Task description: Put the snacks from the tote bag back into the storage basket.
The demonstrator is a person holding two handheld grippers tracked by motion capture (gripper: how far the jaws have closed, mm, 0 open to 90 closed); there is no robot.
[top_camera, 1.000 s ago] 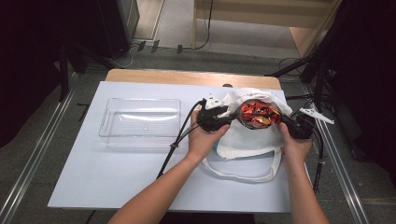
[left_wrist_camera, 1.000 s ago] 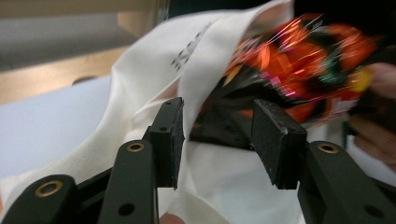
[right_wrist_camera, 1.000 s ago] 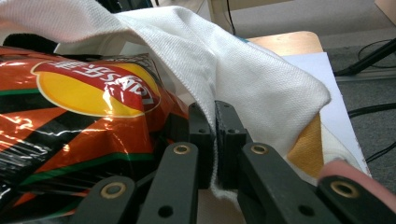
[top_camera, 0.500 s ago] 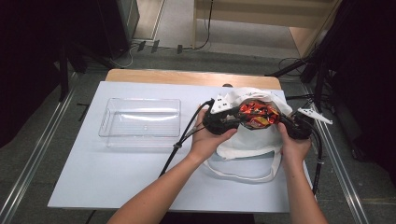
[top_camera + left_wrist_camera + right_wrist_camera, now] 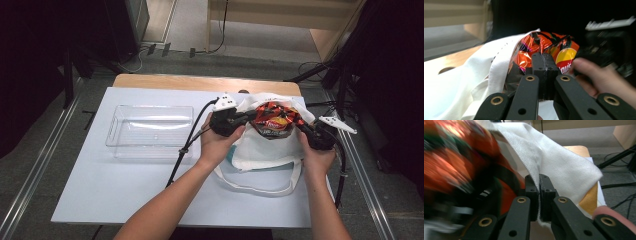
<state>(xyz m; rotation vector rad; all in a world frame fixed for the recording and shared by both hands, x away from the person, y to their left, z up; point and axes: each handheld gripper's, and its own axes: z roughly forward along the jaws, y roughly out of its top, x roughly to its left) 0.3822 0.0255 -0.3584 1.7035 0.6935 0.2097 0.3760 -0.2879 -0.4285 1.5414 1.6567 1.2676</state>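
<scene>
The white tabletop (image 5: 125,190) is seen carrying everything, and a clear plastic tray (image 5: 150,131) is left lying on it, well apart from both sets of fingers, out beyond the left gripper on the side away from the bag. A white cloth bag (image 5: 265,150) is spread between the two grippers, its mouth held up and its handle loop trailing toward the person's side. An orange chip packet (image 5: 272,120) is seen sticking out of that mouth, right between the two sets of fingers.

The left gripper (image 5: 246,118) is brought in at the packet's left edge. In the left gripper view its fingers (image 5: 537,67) have just been closing and are now pressed together, with the crinkled edge of the chip packet (image 5: 541,47) pinched at their tips and the bag's white cloth (image 5: 496,75) draped just beside them.

The right gripper (image 5: 303,129) is held at the far side of the bag's mouth. In the right gripper view its fingers (image 5: 531,192) are clamped tight, and the bag's rim (image 5: 559,162) is caught in the thin seam between them, the packet (image 5: 454,162) blurred close alongside.
</scene>
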